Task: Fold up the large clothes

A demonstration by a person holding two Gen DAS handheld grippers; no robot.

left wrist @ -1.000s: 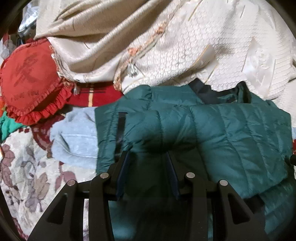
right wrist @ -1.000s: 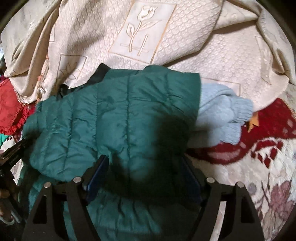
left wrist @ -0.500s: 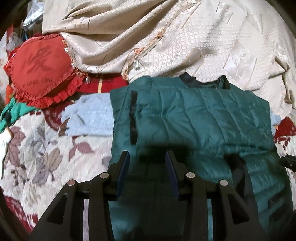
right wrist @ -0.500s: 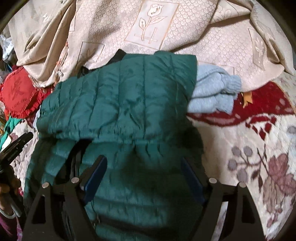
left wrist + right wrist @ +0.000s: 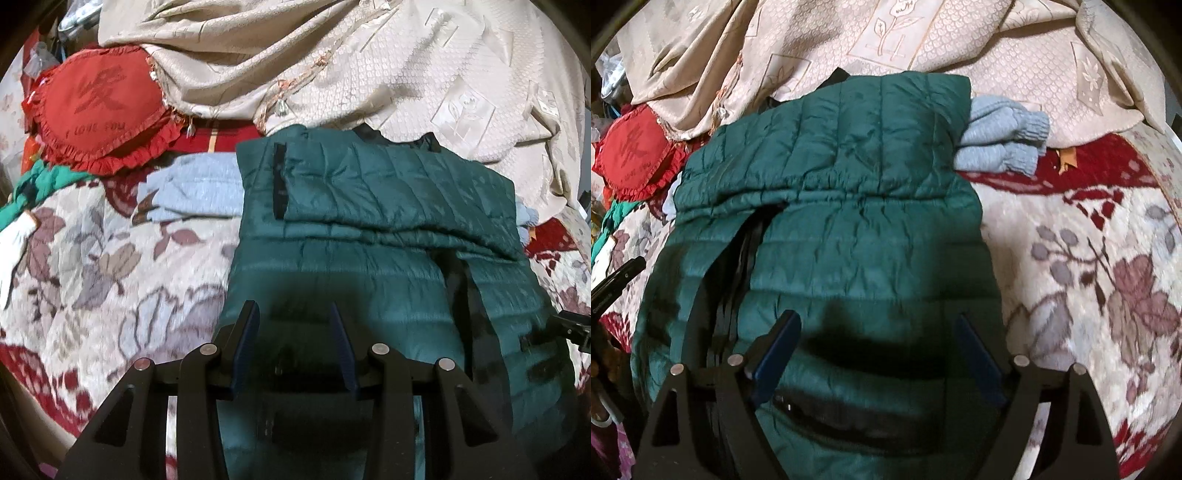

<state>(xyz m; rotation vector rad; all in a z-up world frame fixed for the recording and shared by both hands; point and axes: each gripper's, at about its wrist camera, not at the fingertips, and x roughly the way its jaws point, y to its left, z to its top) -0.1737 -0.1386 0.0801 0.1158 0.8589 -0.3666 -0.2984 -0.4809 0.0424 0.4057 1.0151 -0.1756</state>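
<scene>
The fingers of the left gripper (image 5: 293, 317) and the right gripper (image 5: 877, 326) stand apart, holding nothing, above the green quilted jacket (image 5: 849, 206). Ahead of them its far part lies folded over, upon a floral bedspread (image 5: 1100, 280); a light blue sweater (image 5: 1001, 136) lies beyond.

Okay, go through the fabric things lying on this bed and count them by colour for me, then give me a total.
Green: 2, the quilted jacket and a bright green cloth at the left edge
Light blue: 1, the knit sweater under the jacket
Red: 1, the frilled cushion
Cream: 1, the embossed bedspread
Floral: 1, the patterned blanket underneath
Total: 6
</scene>
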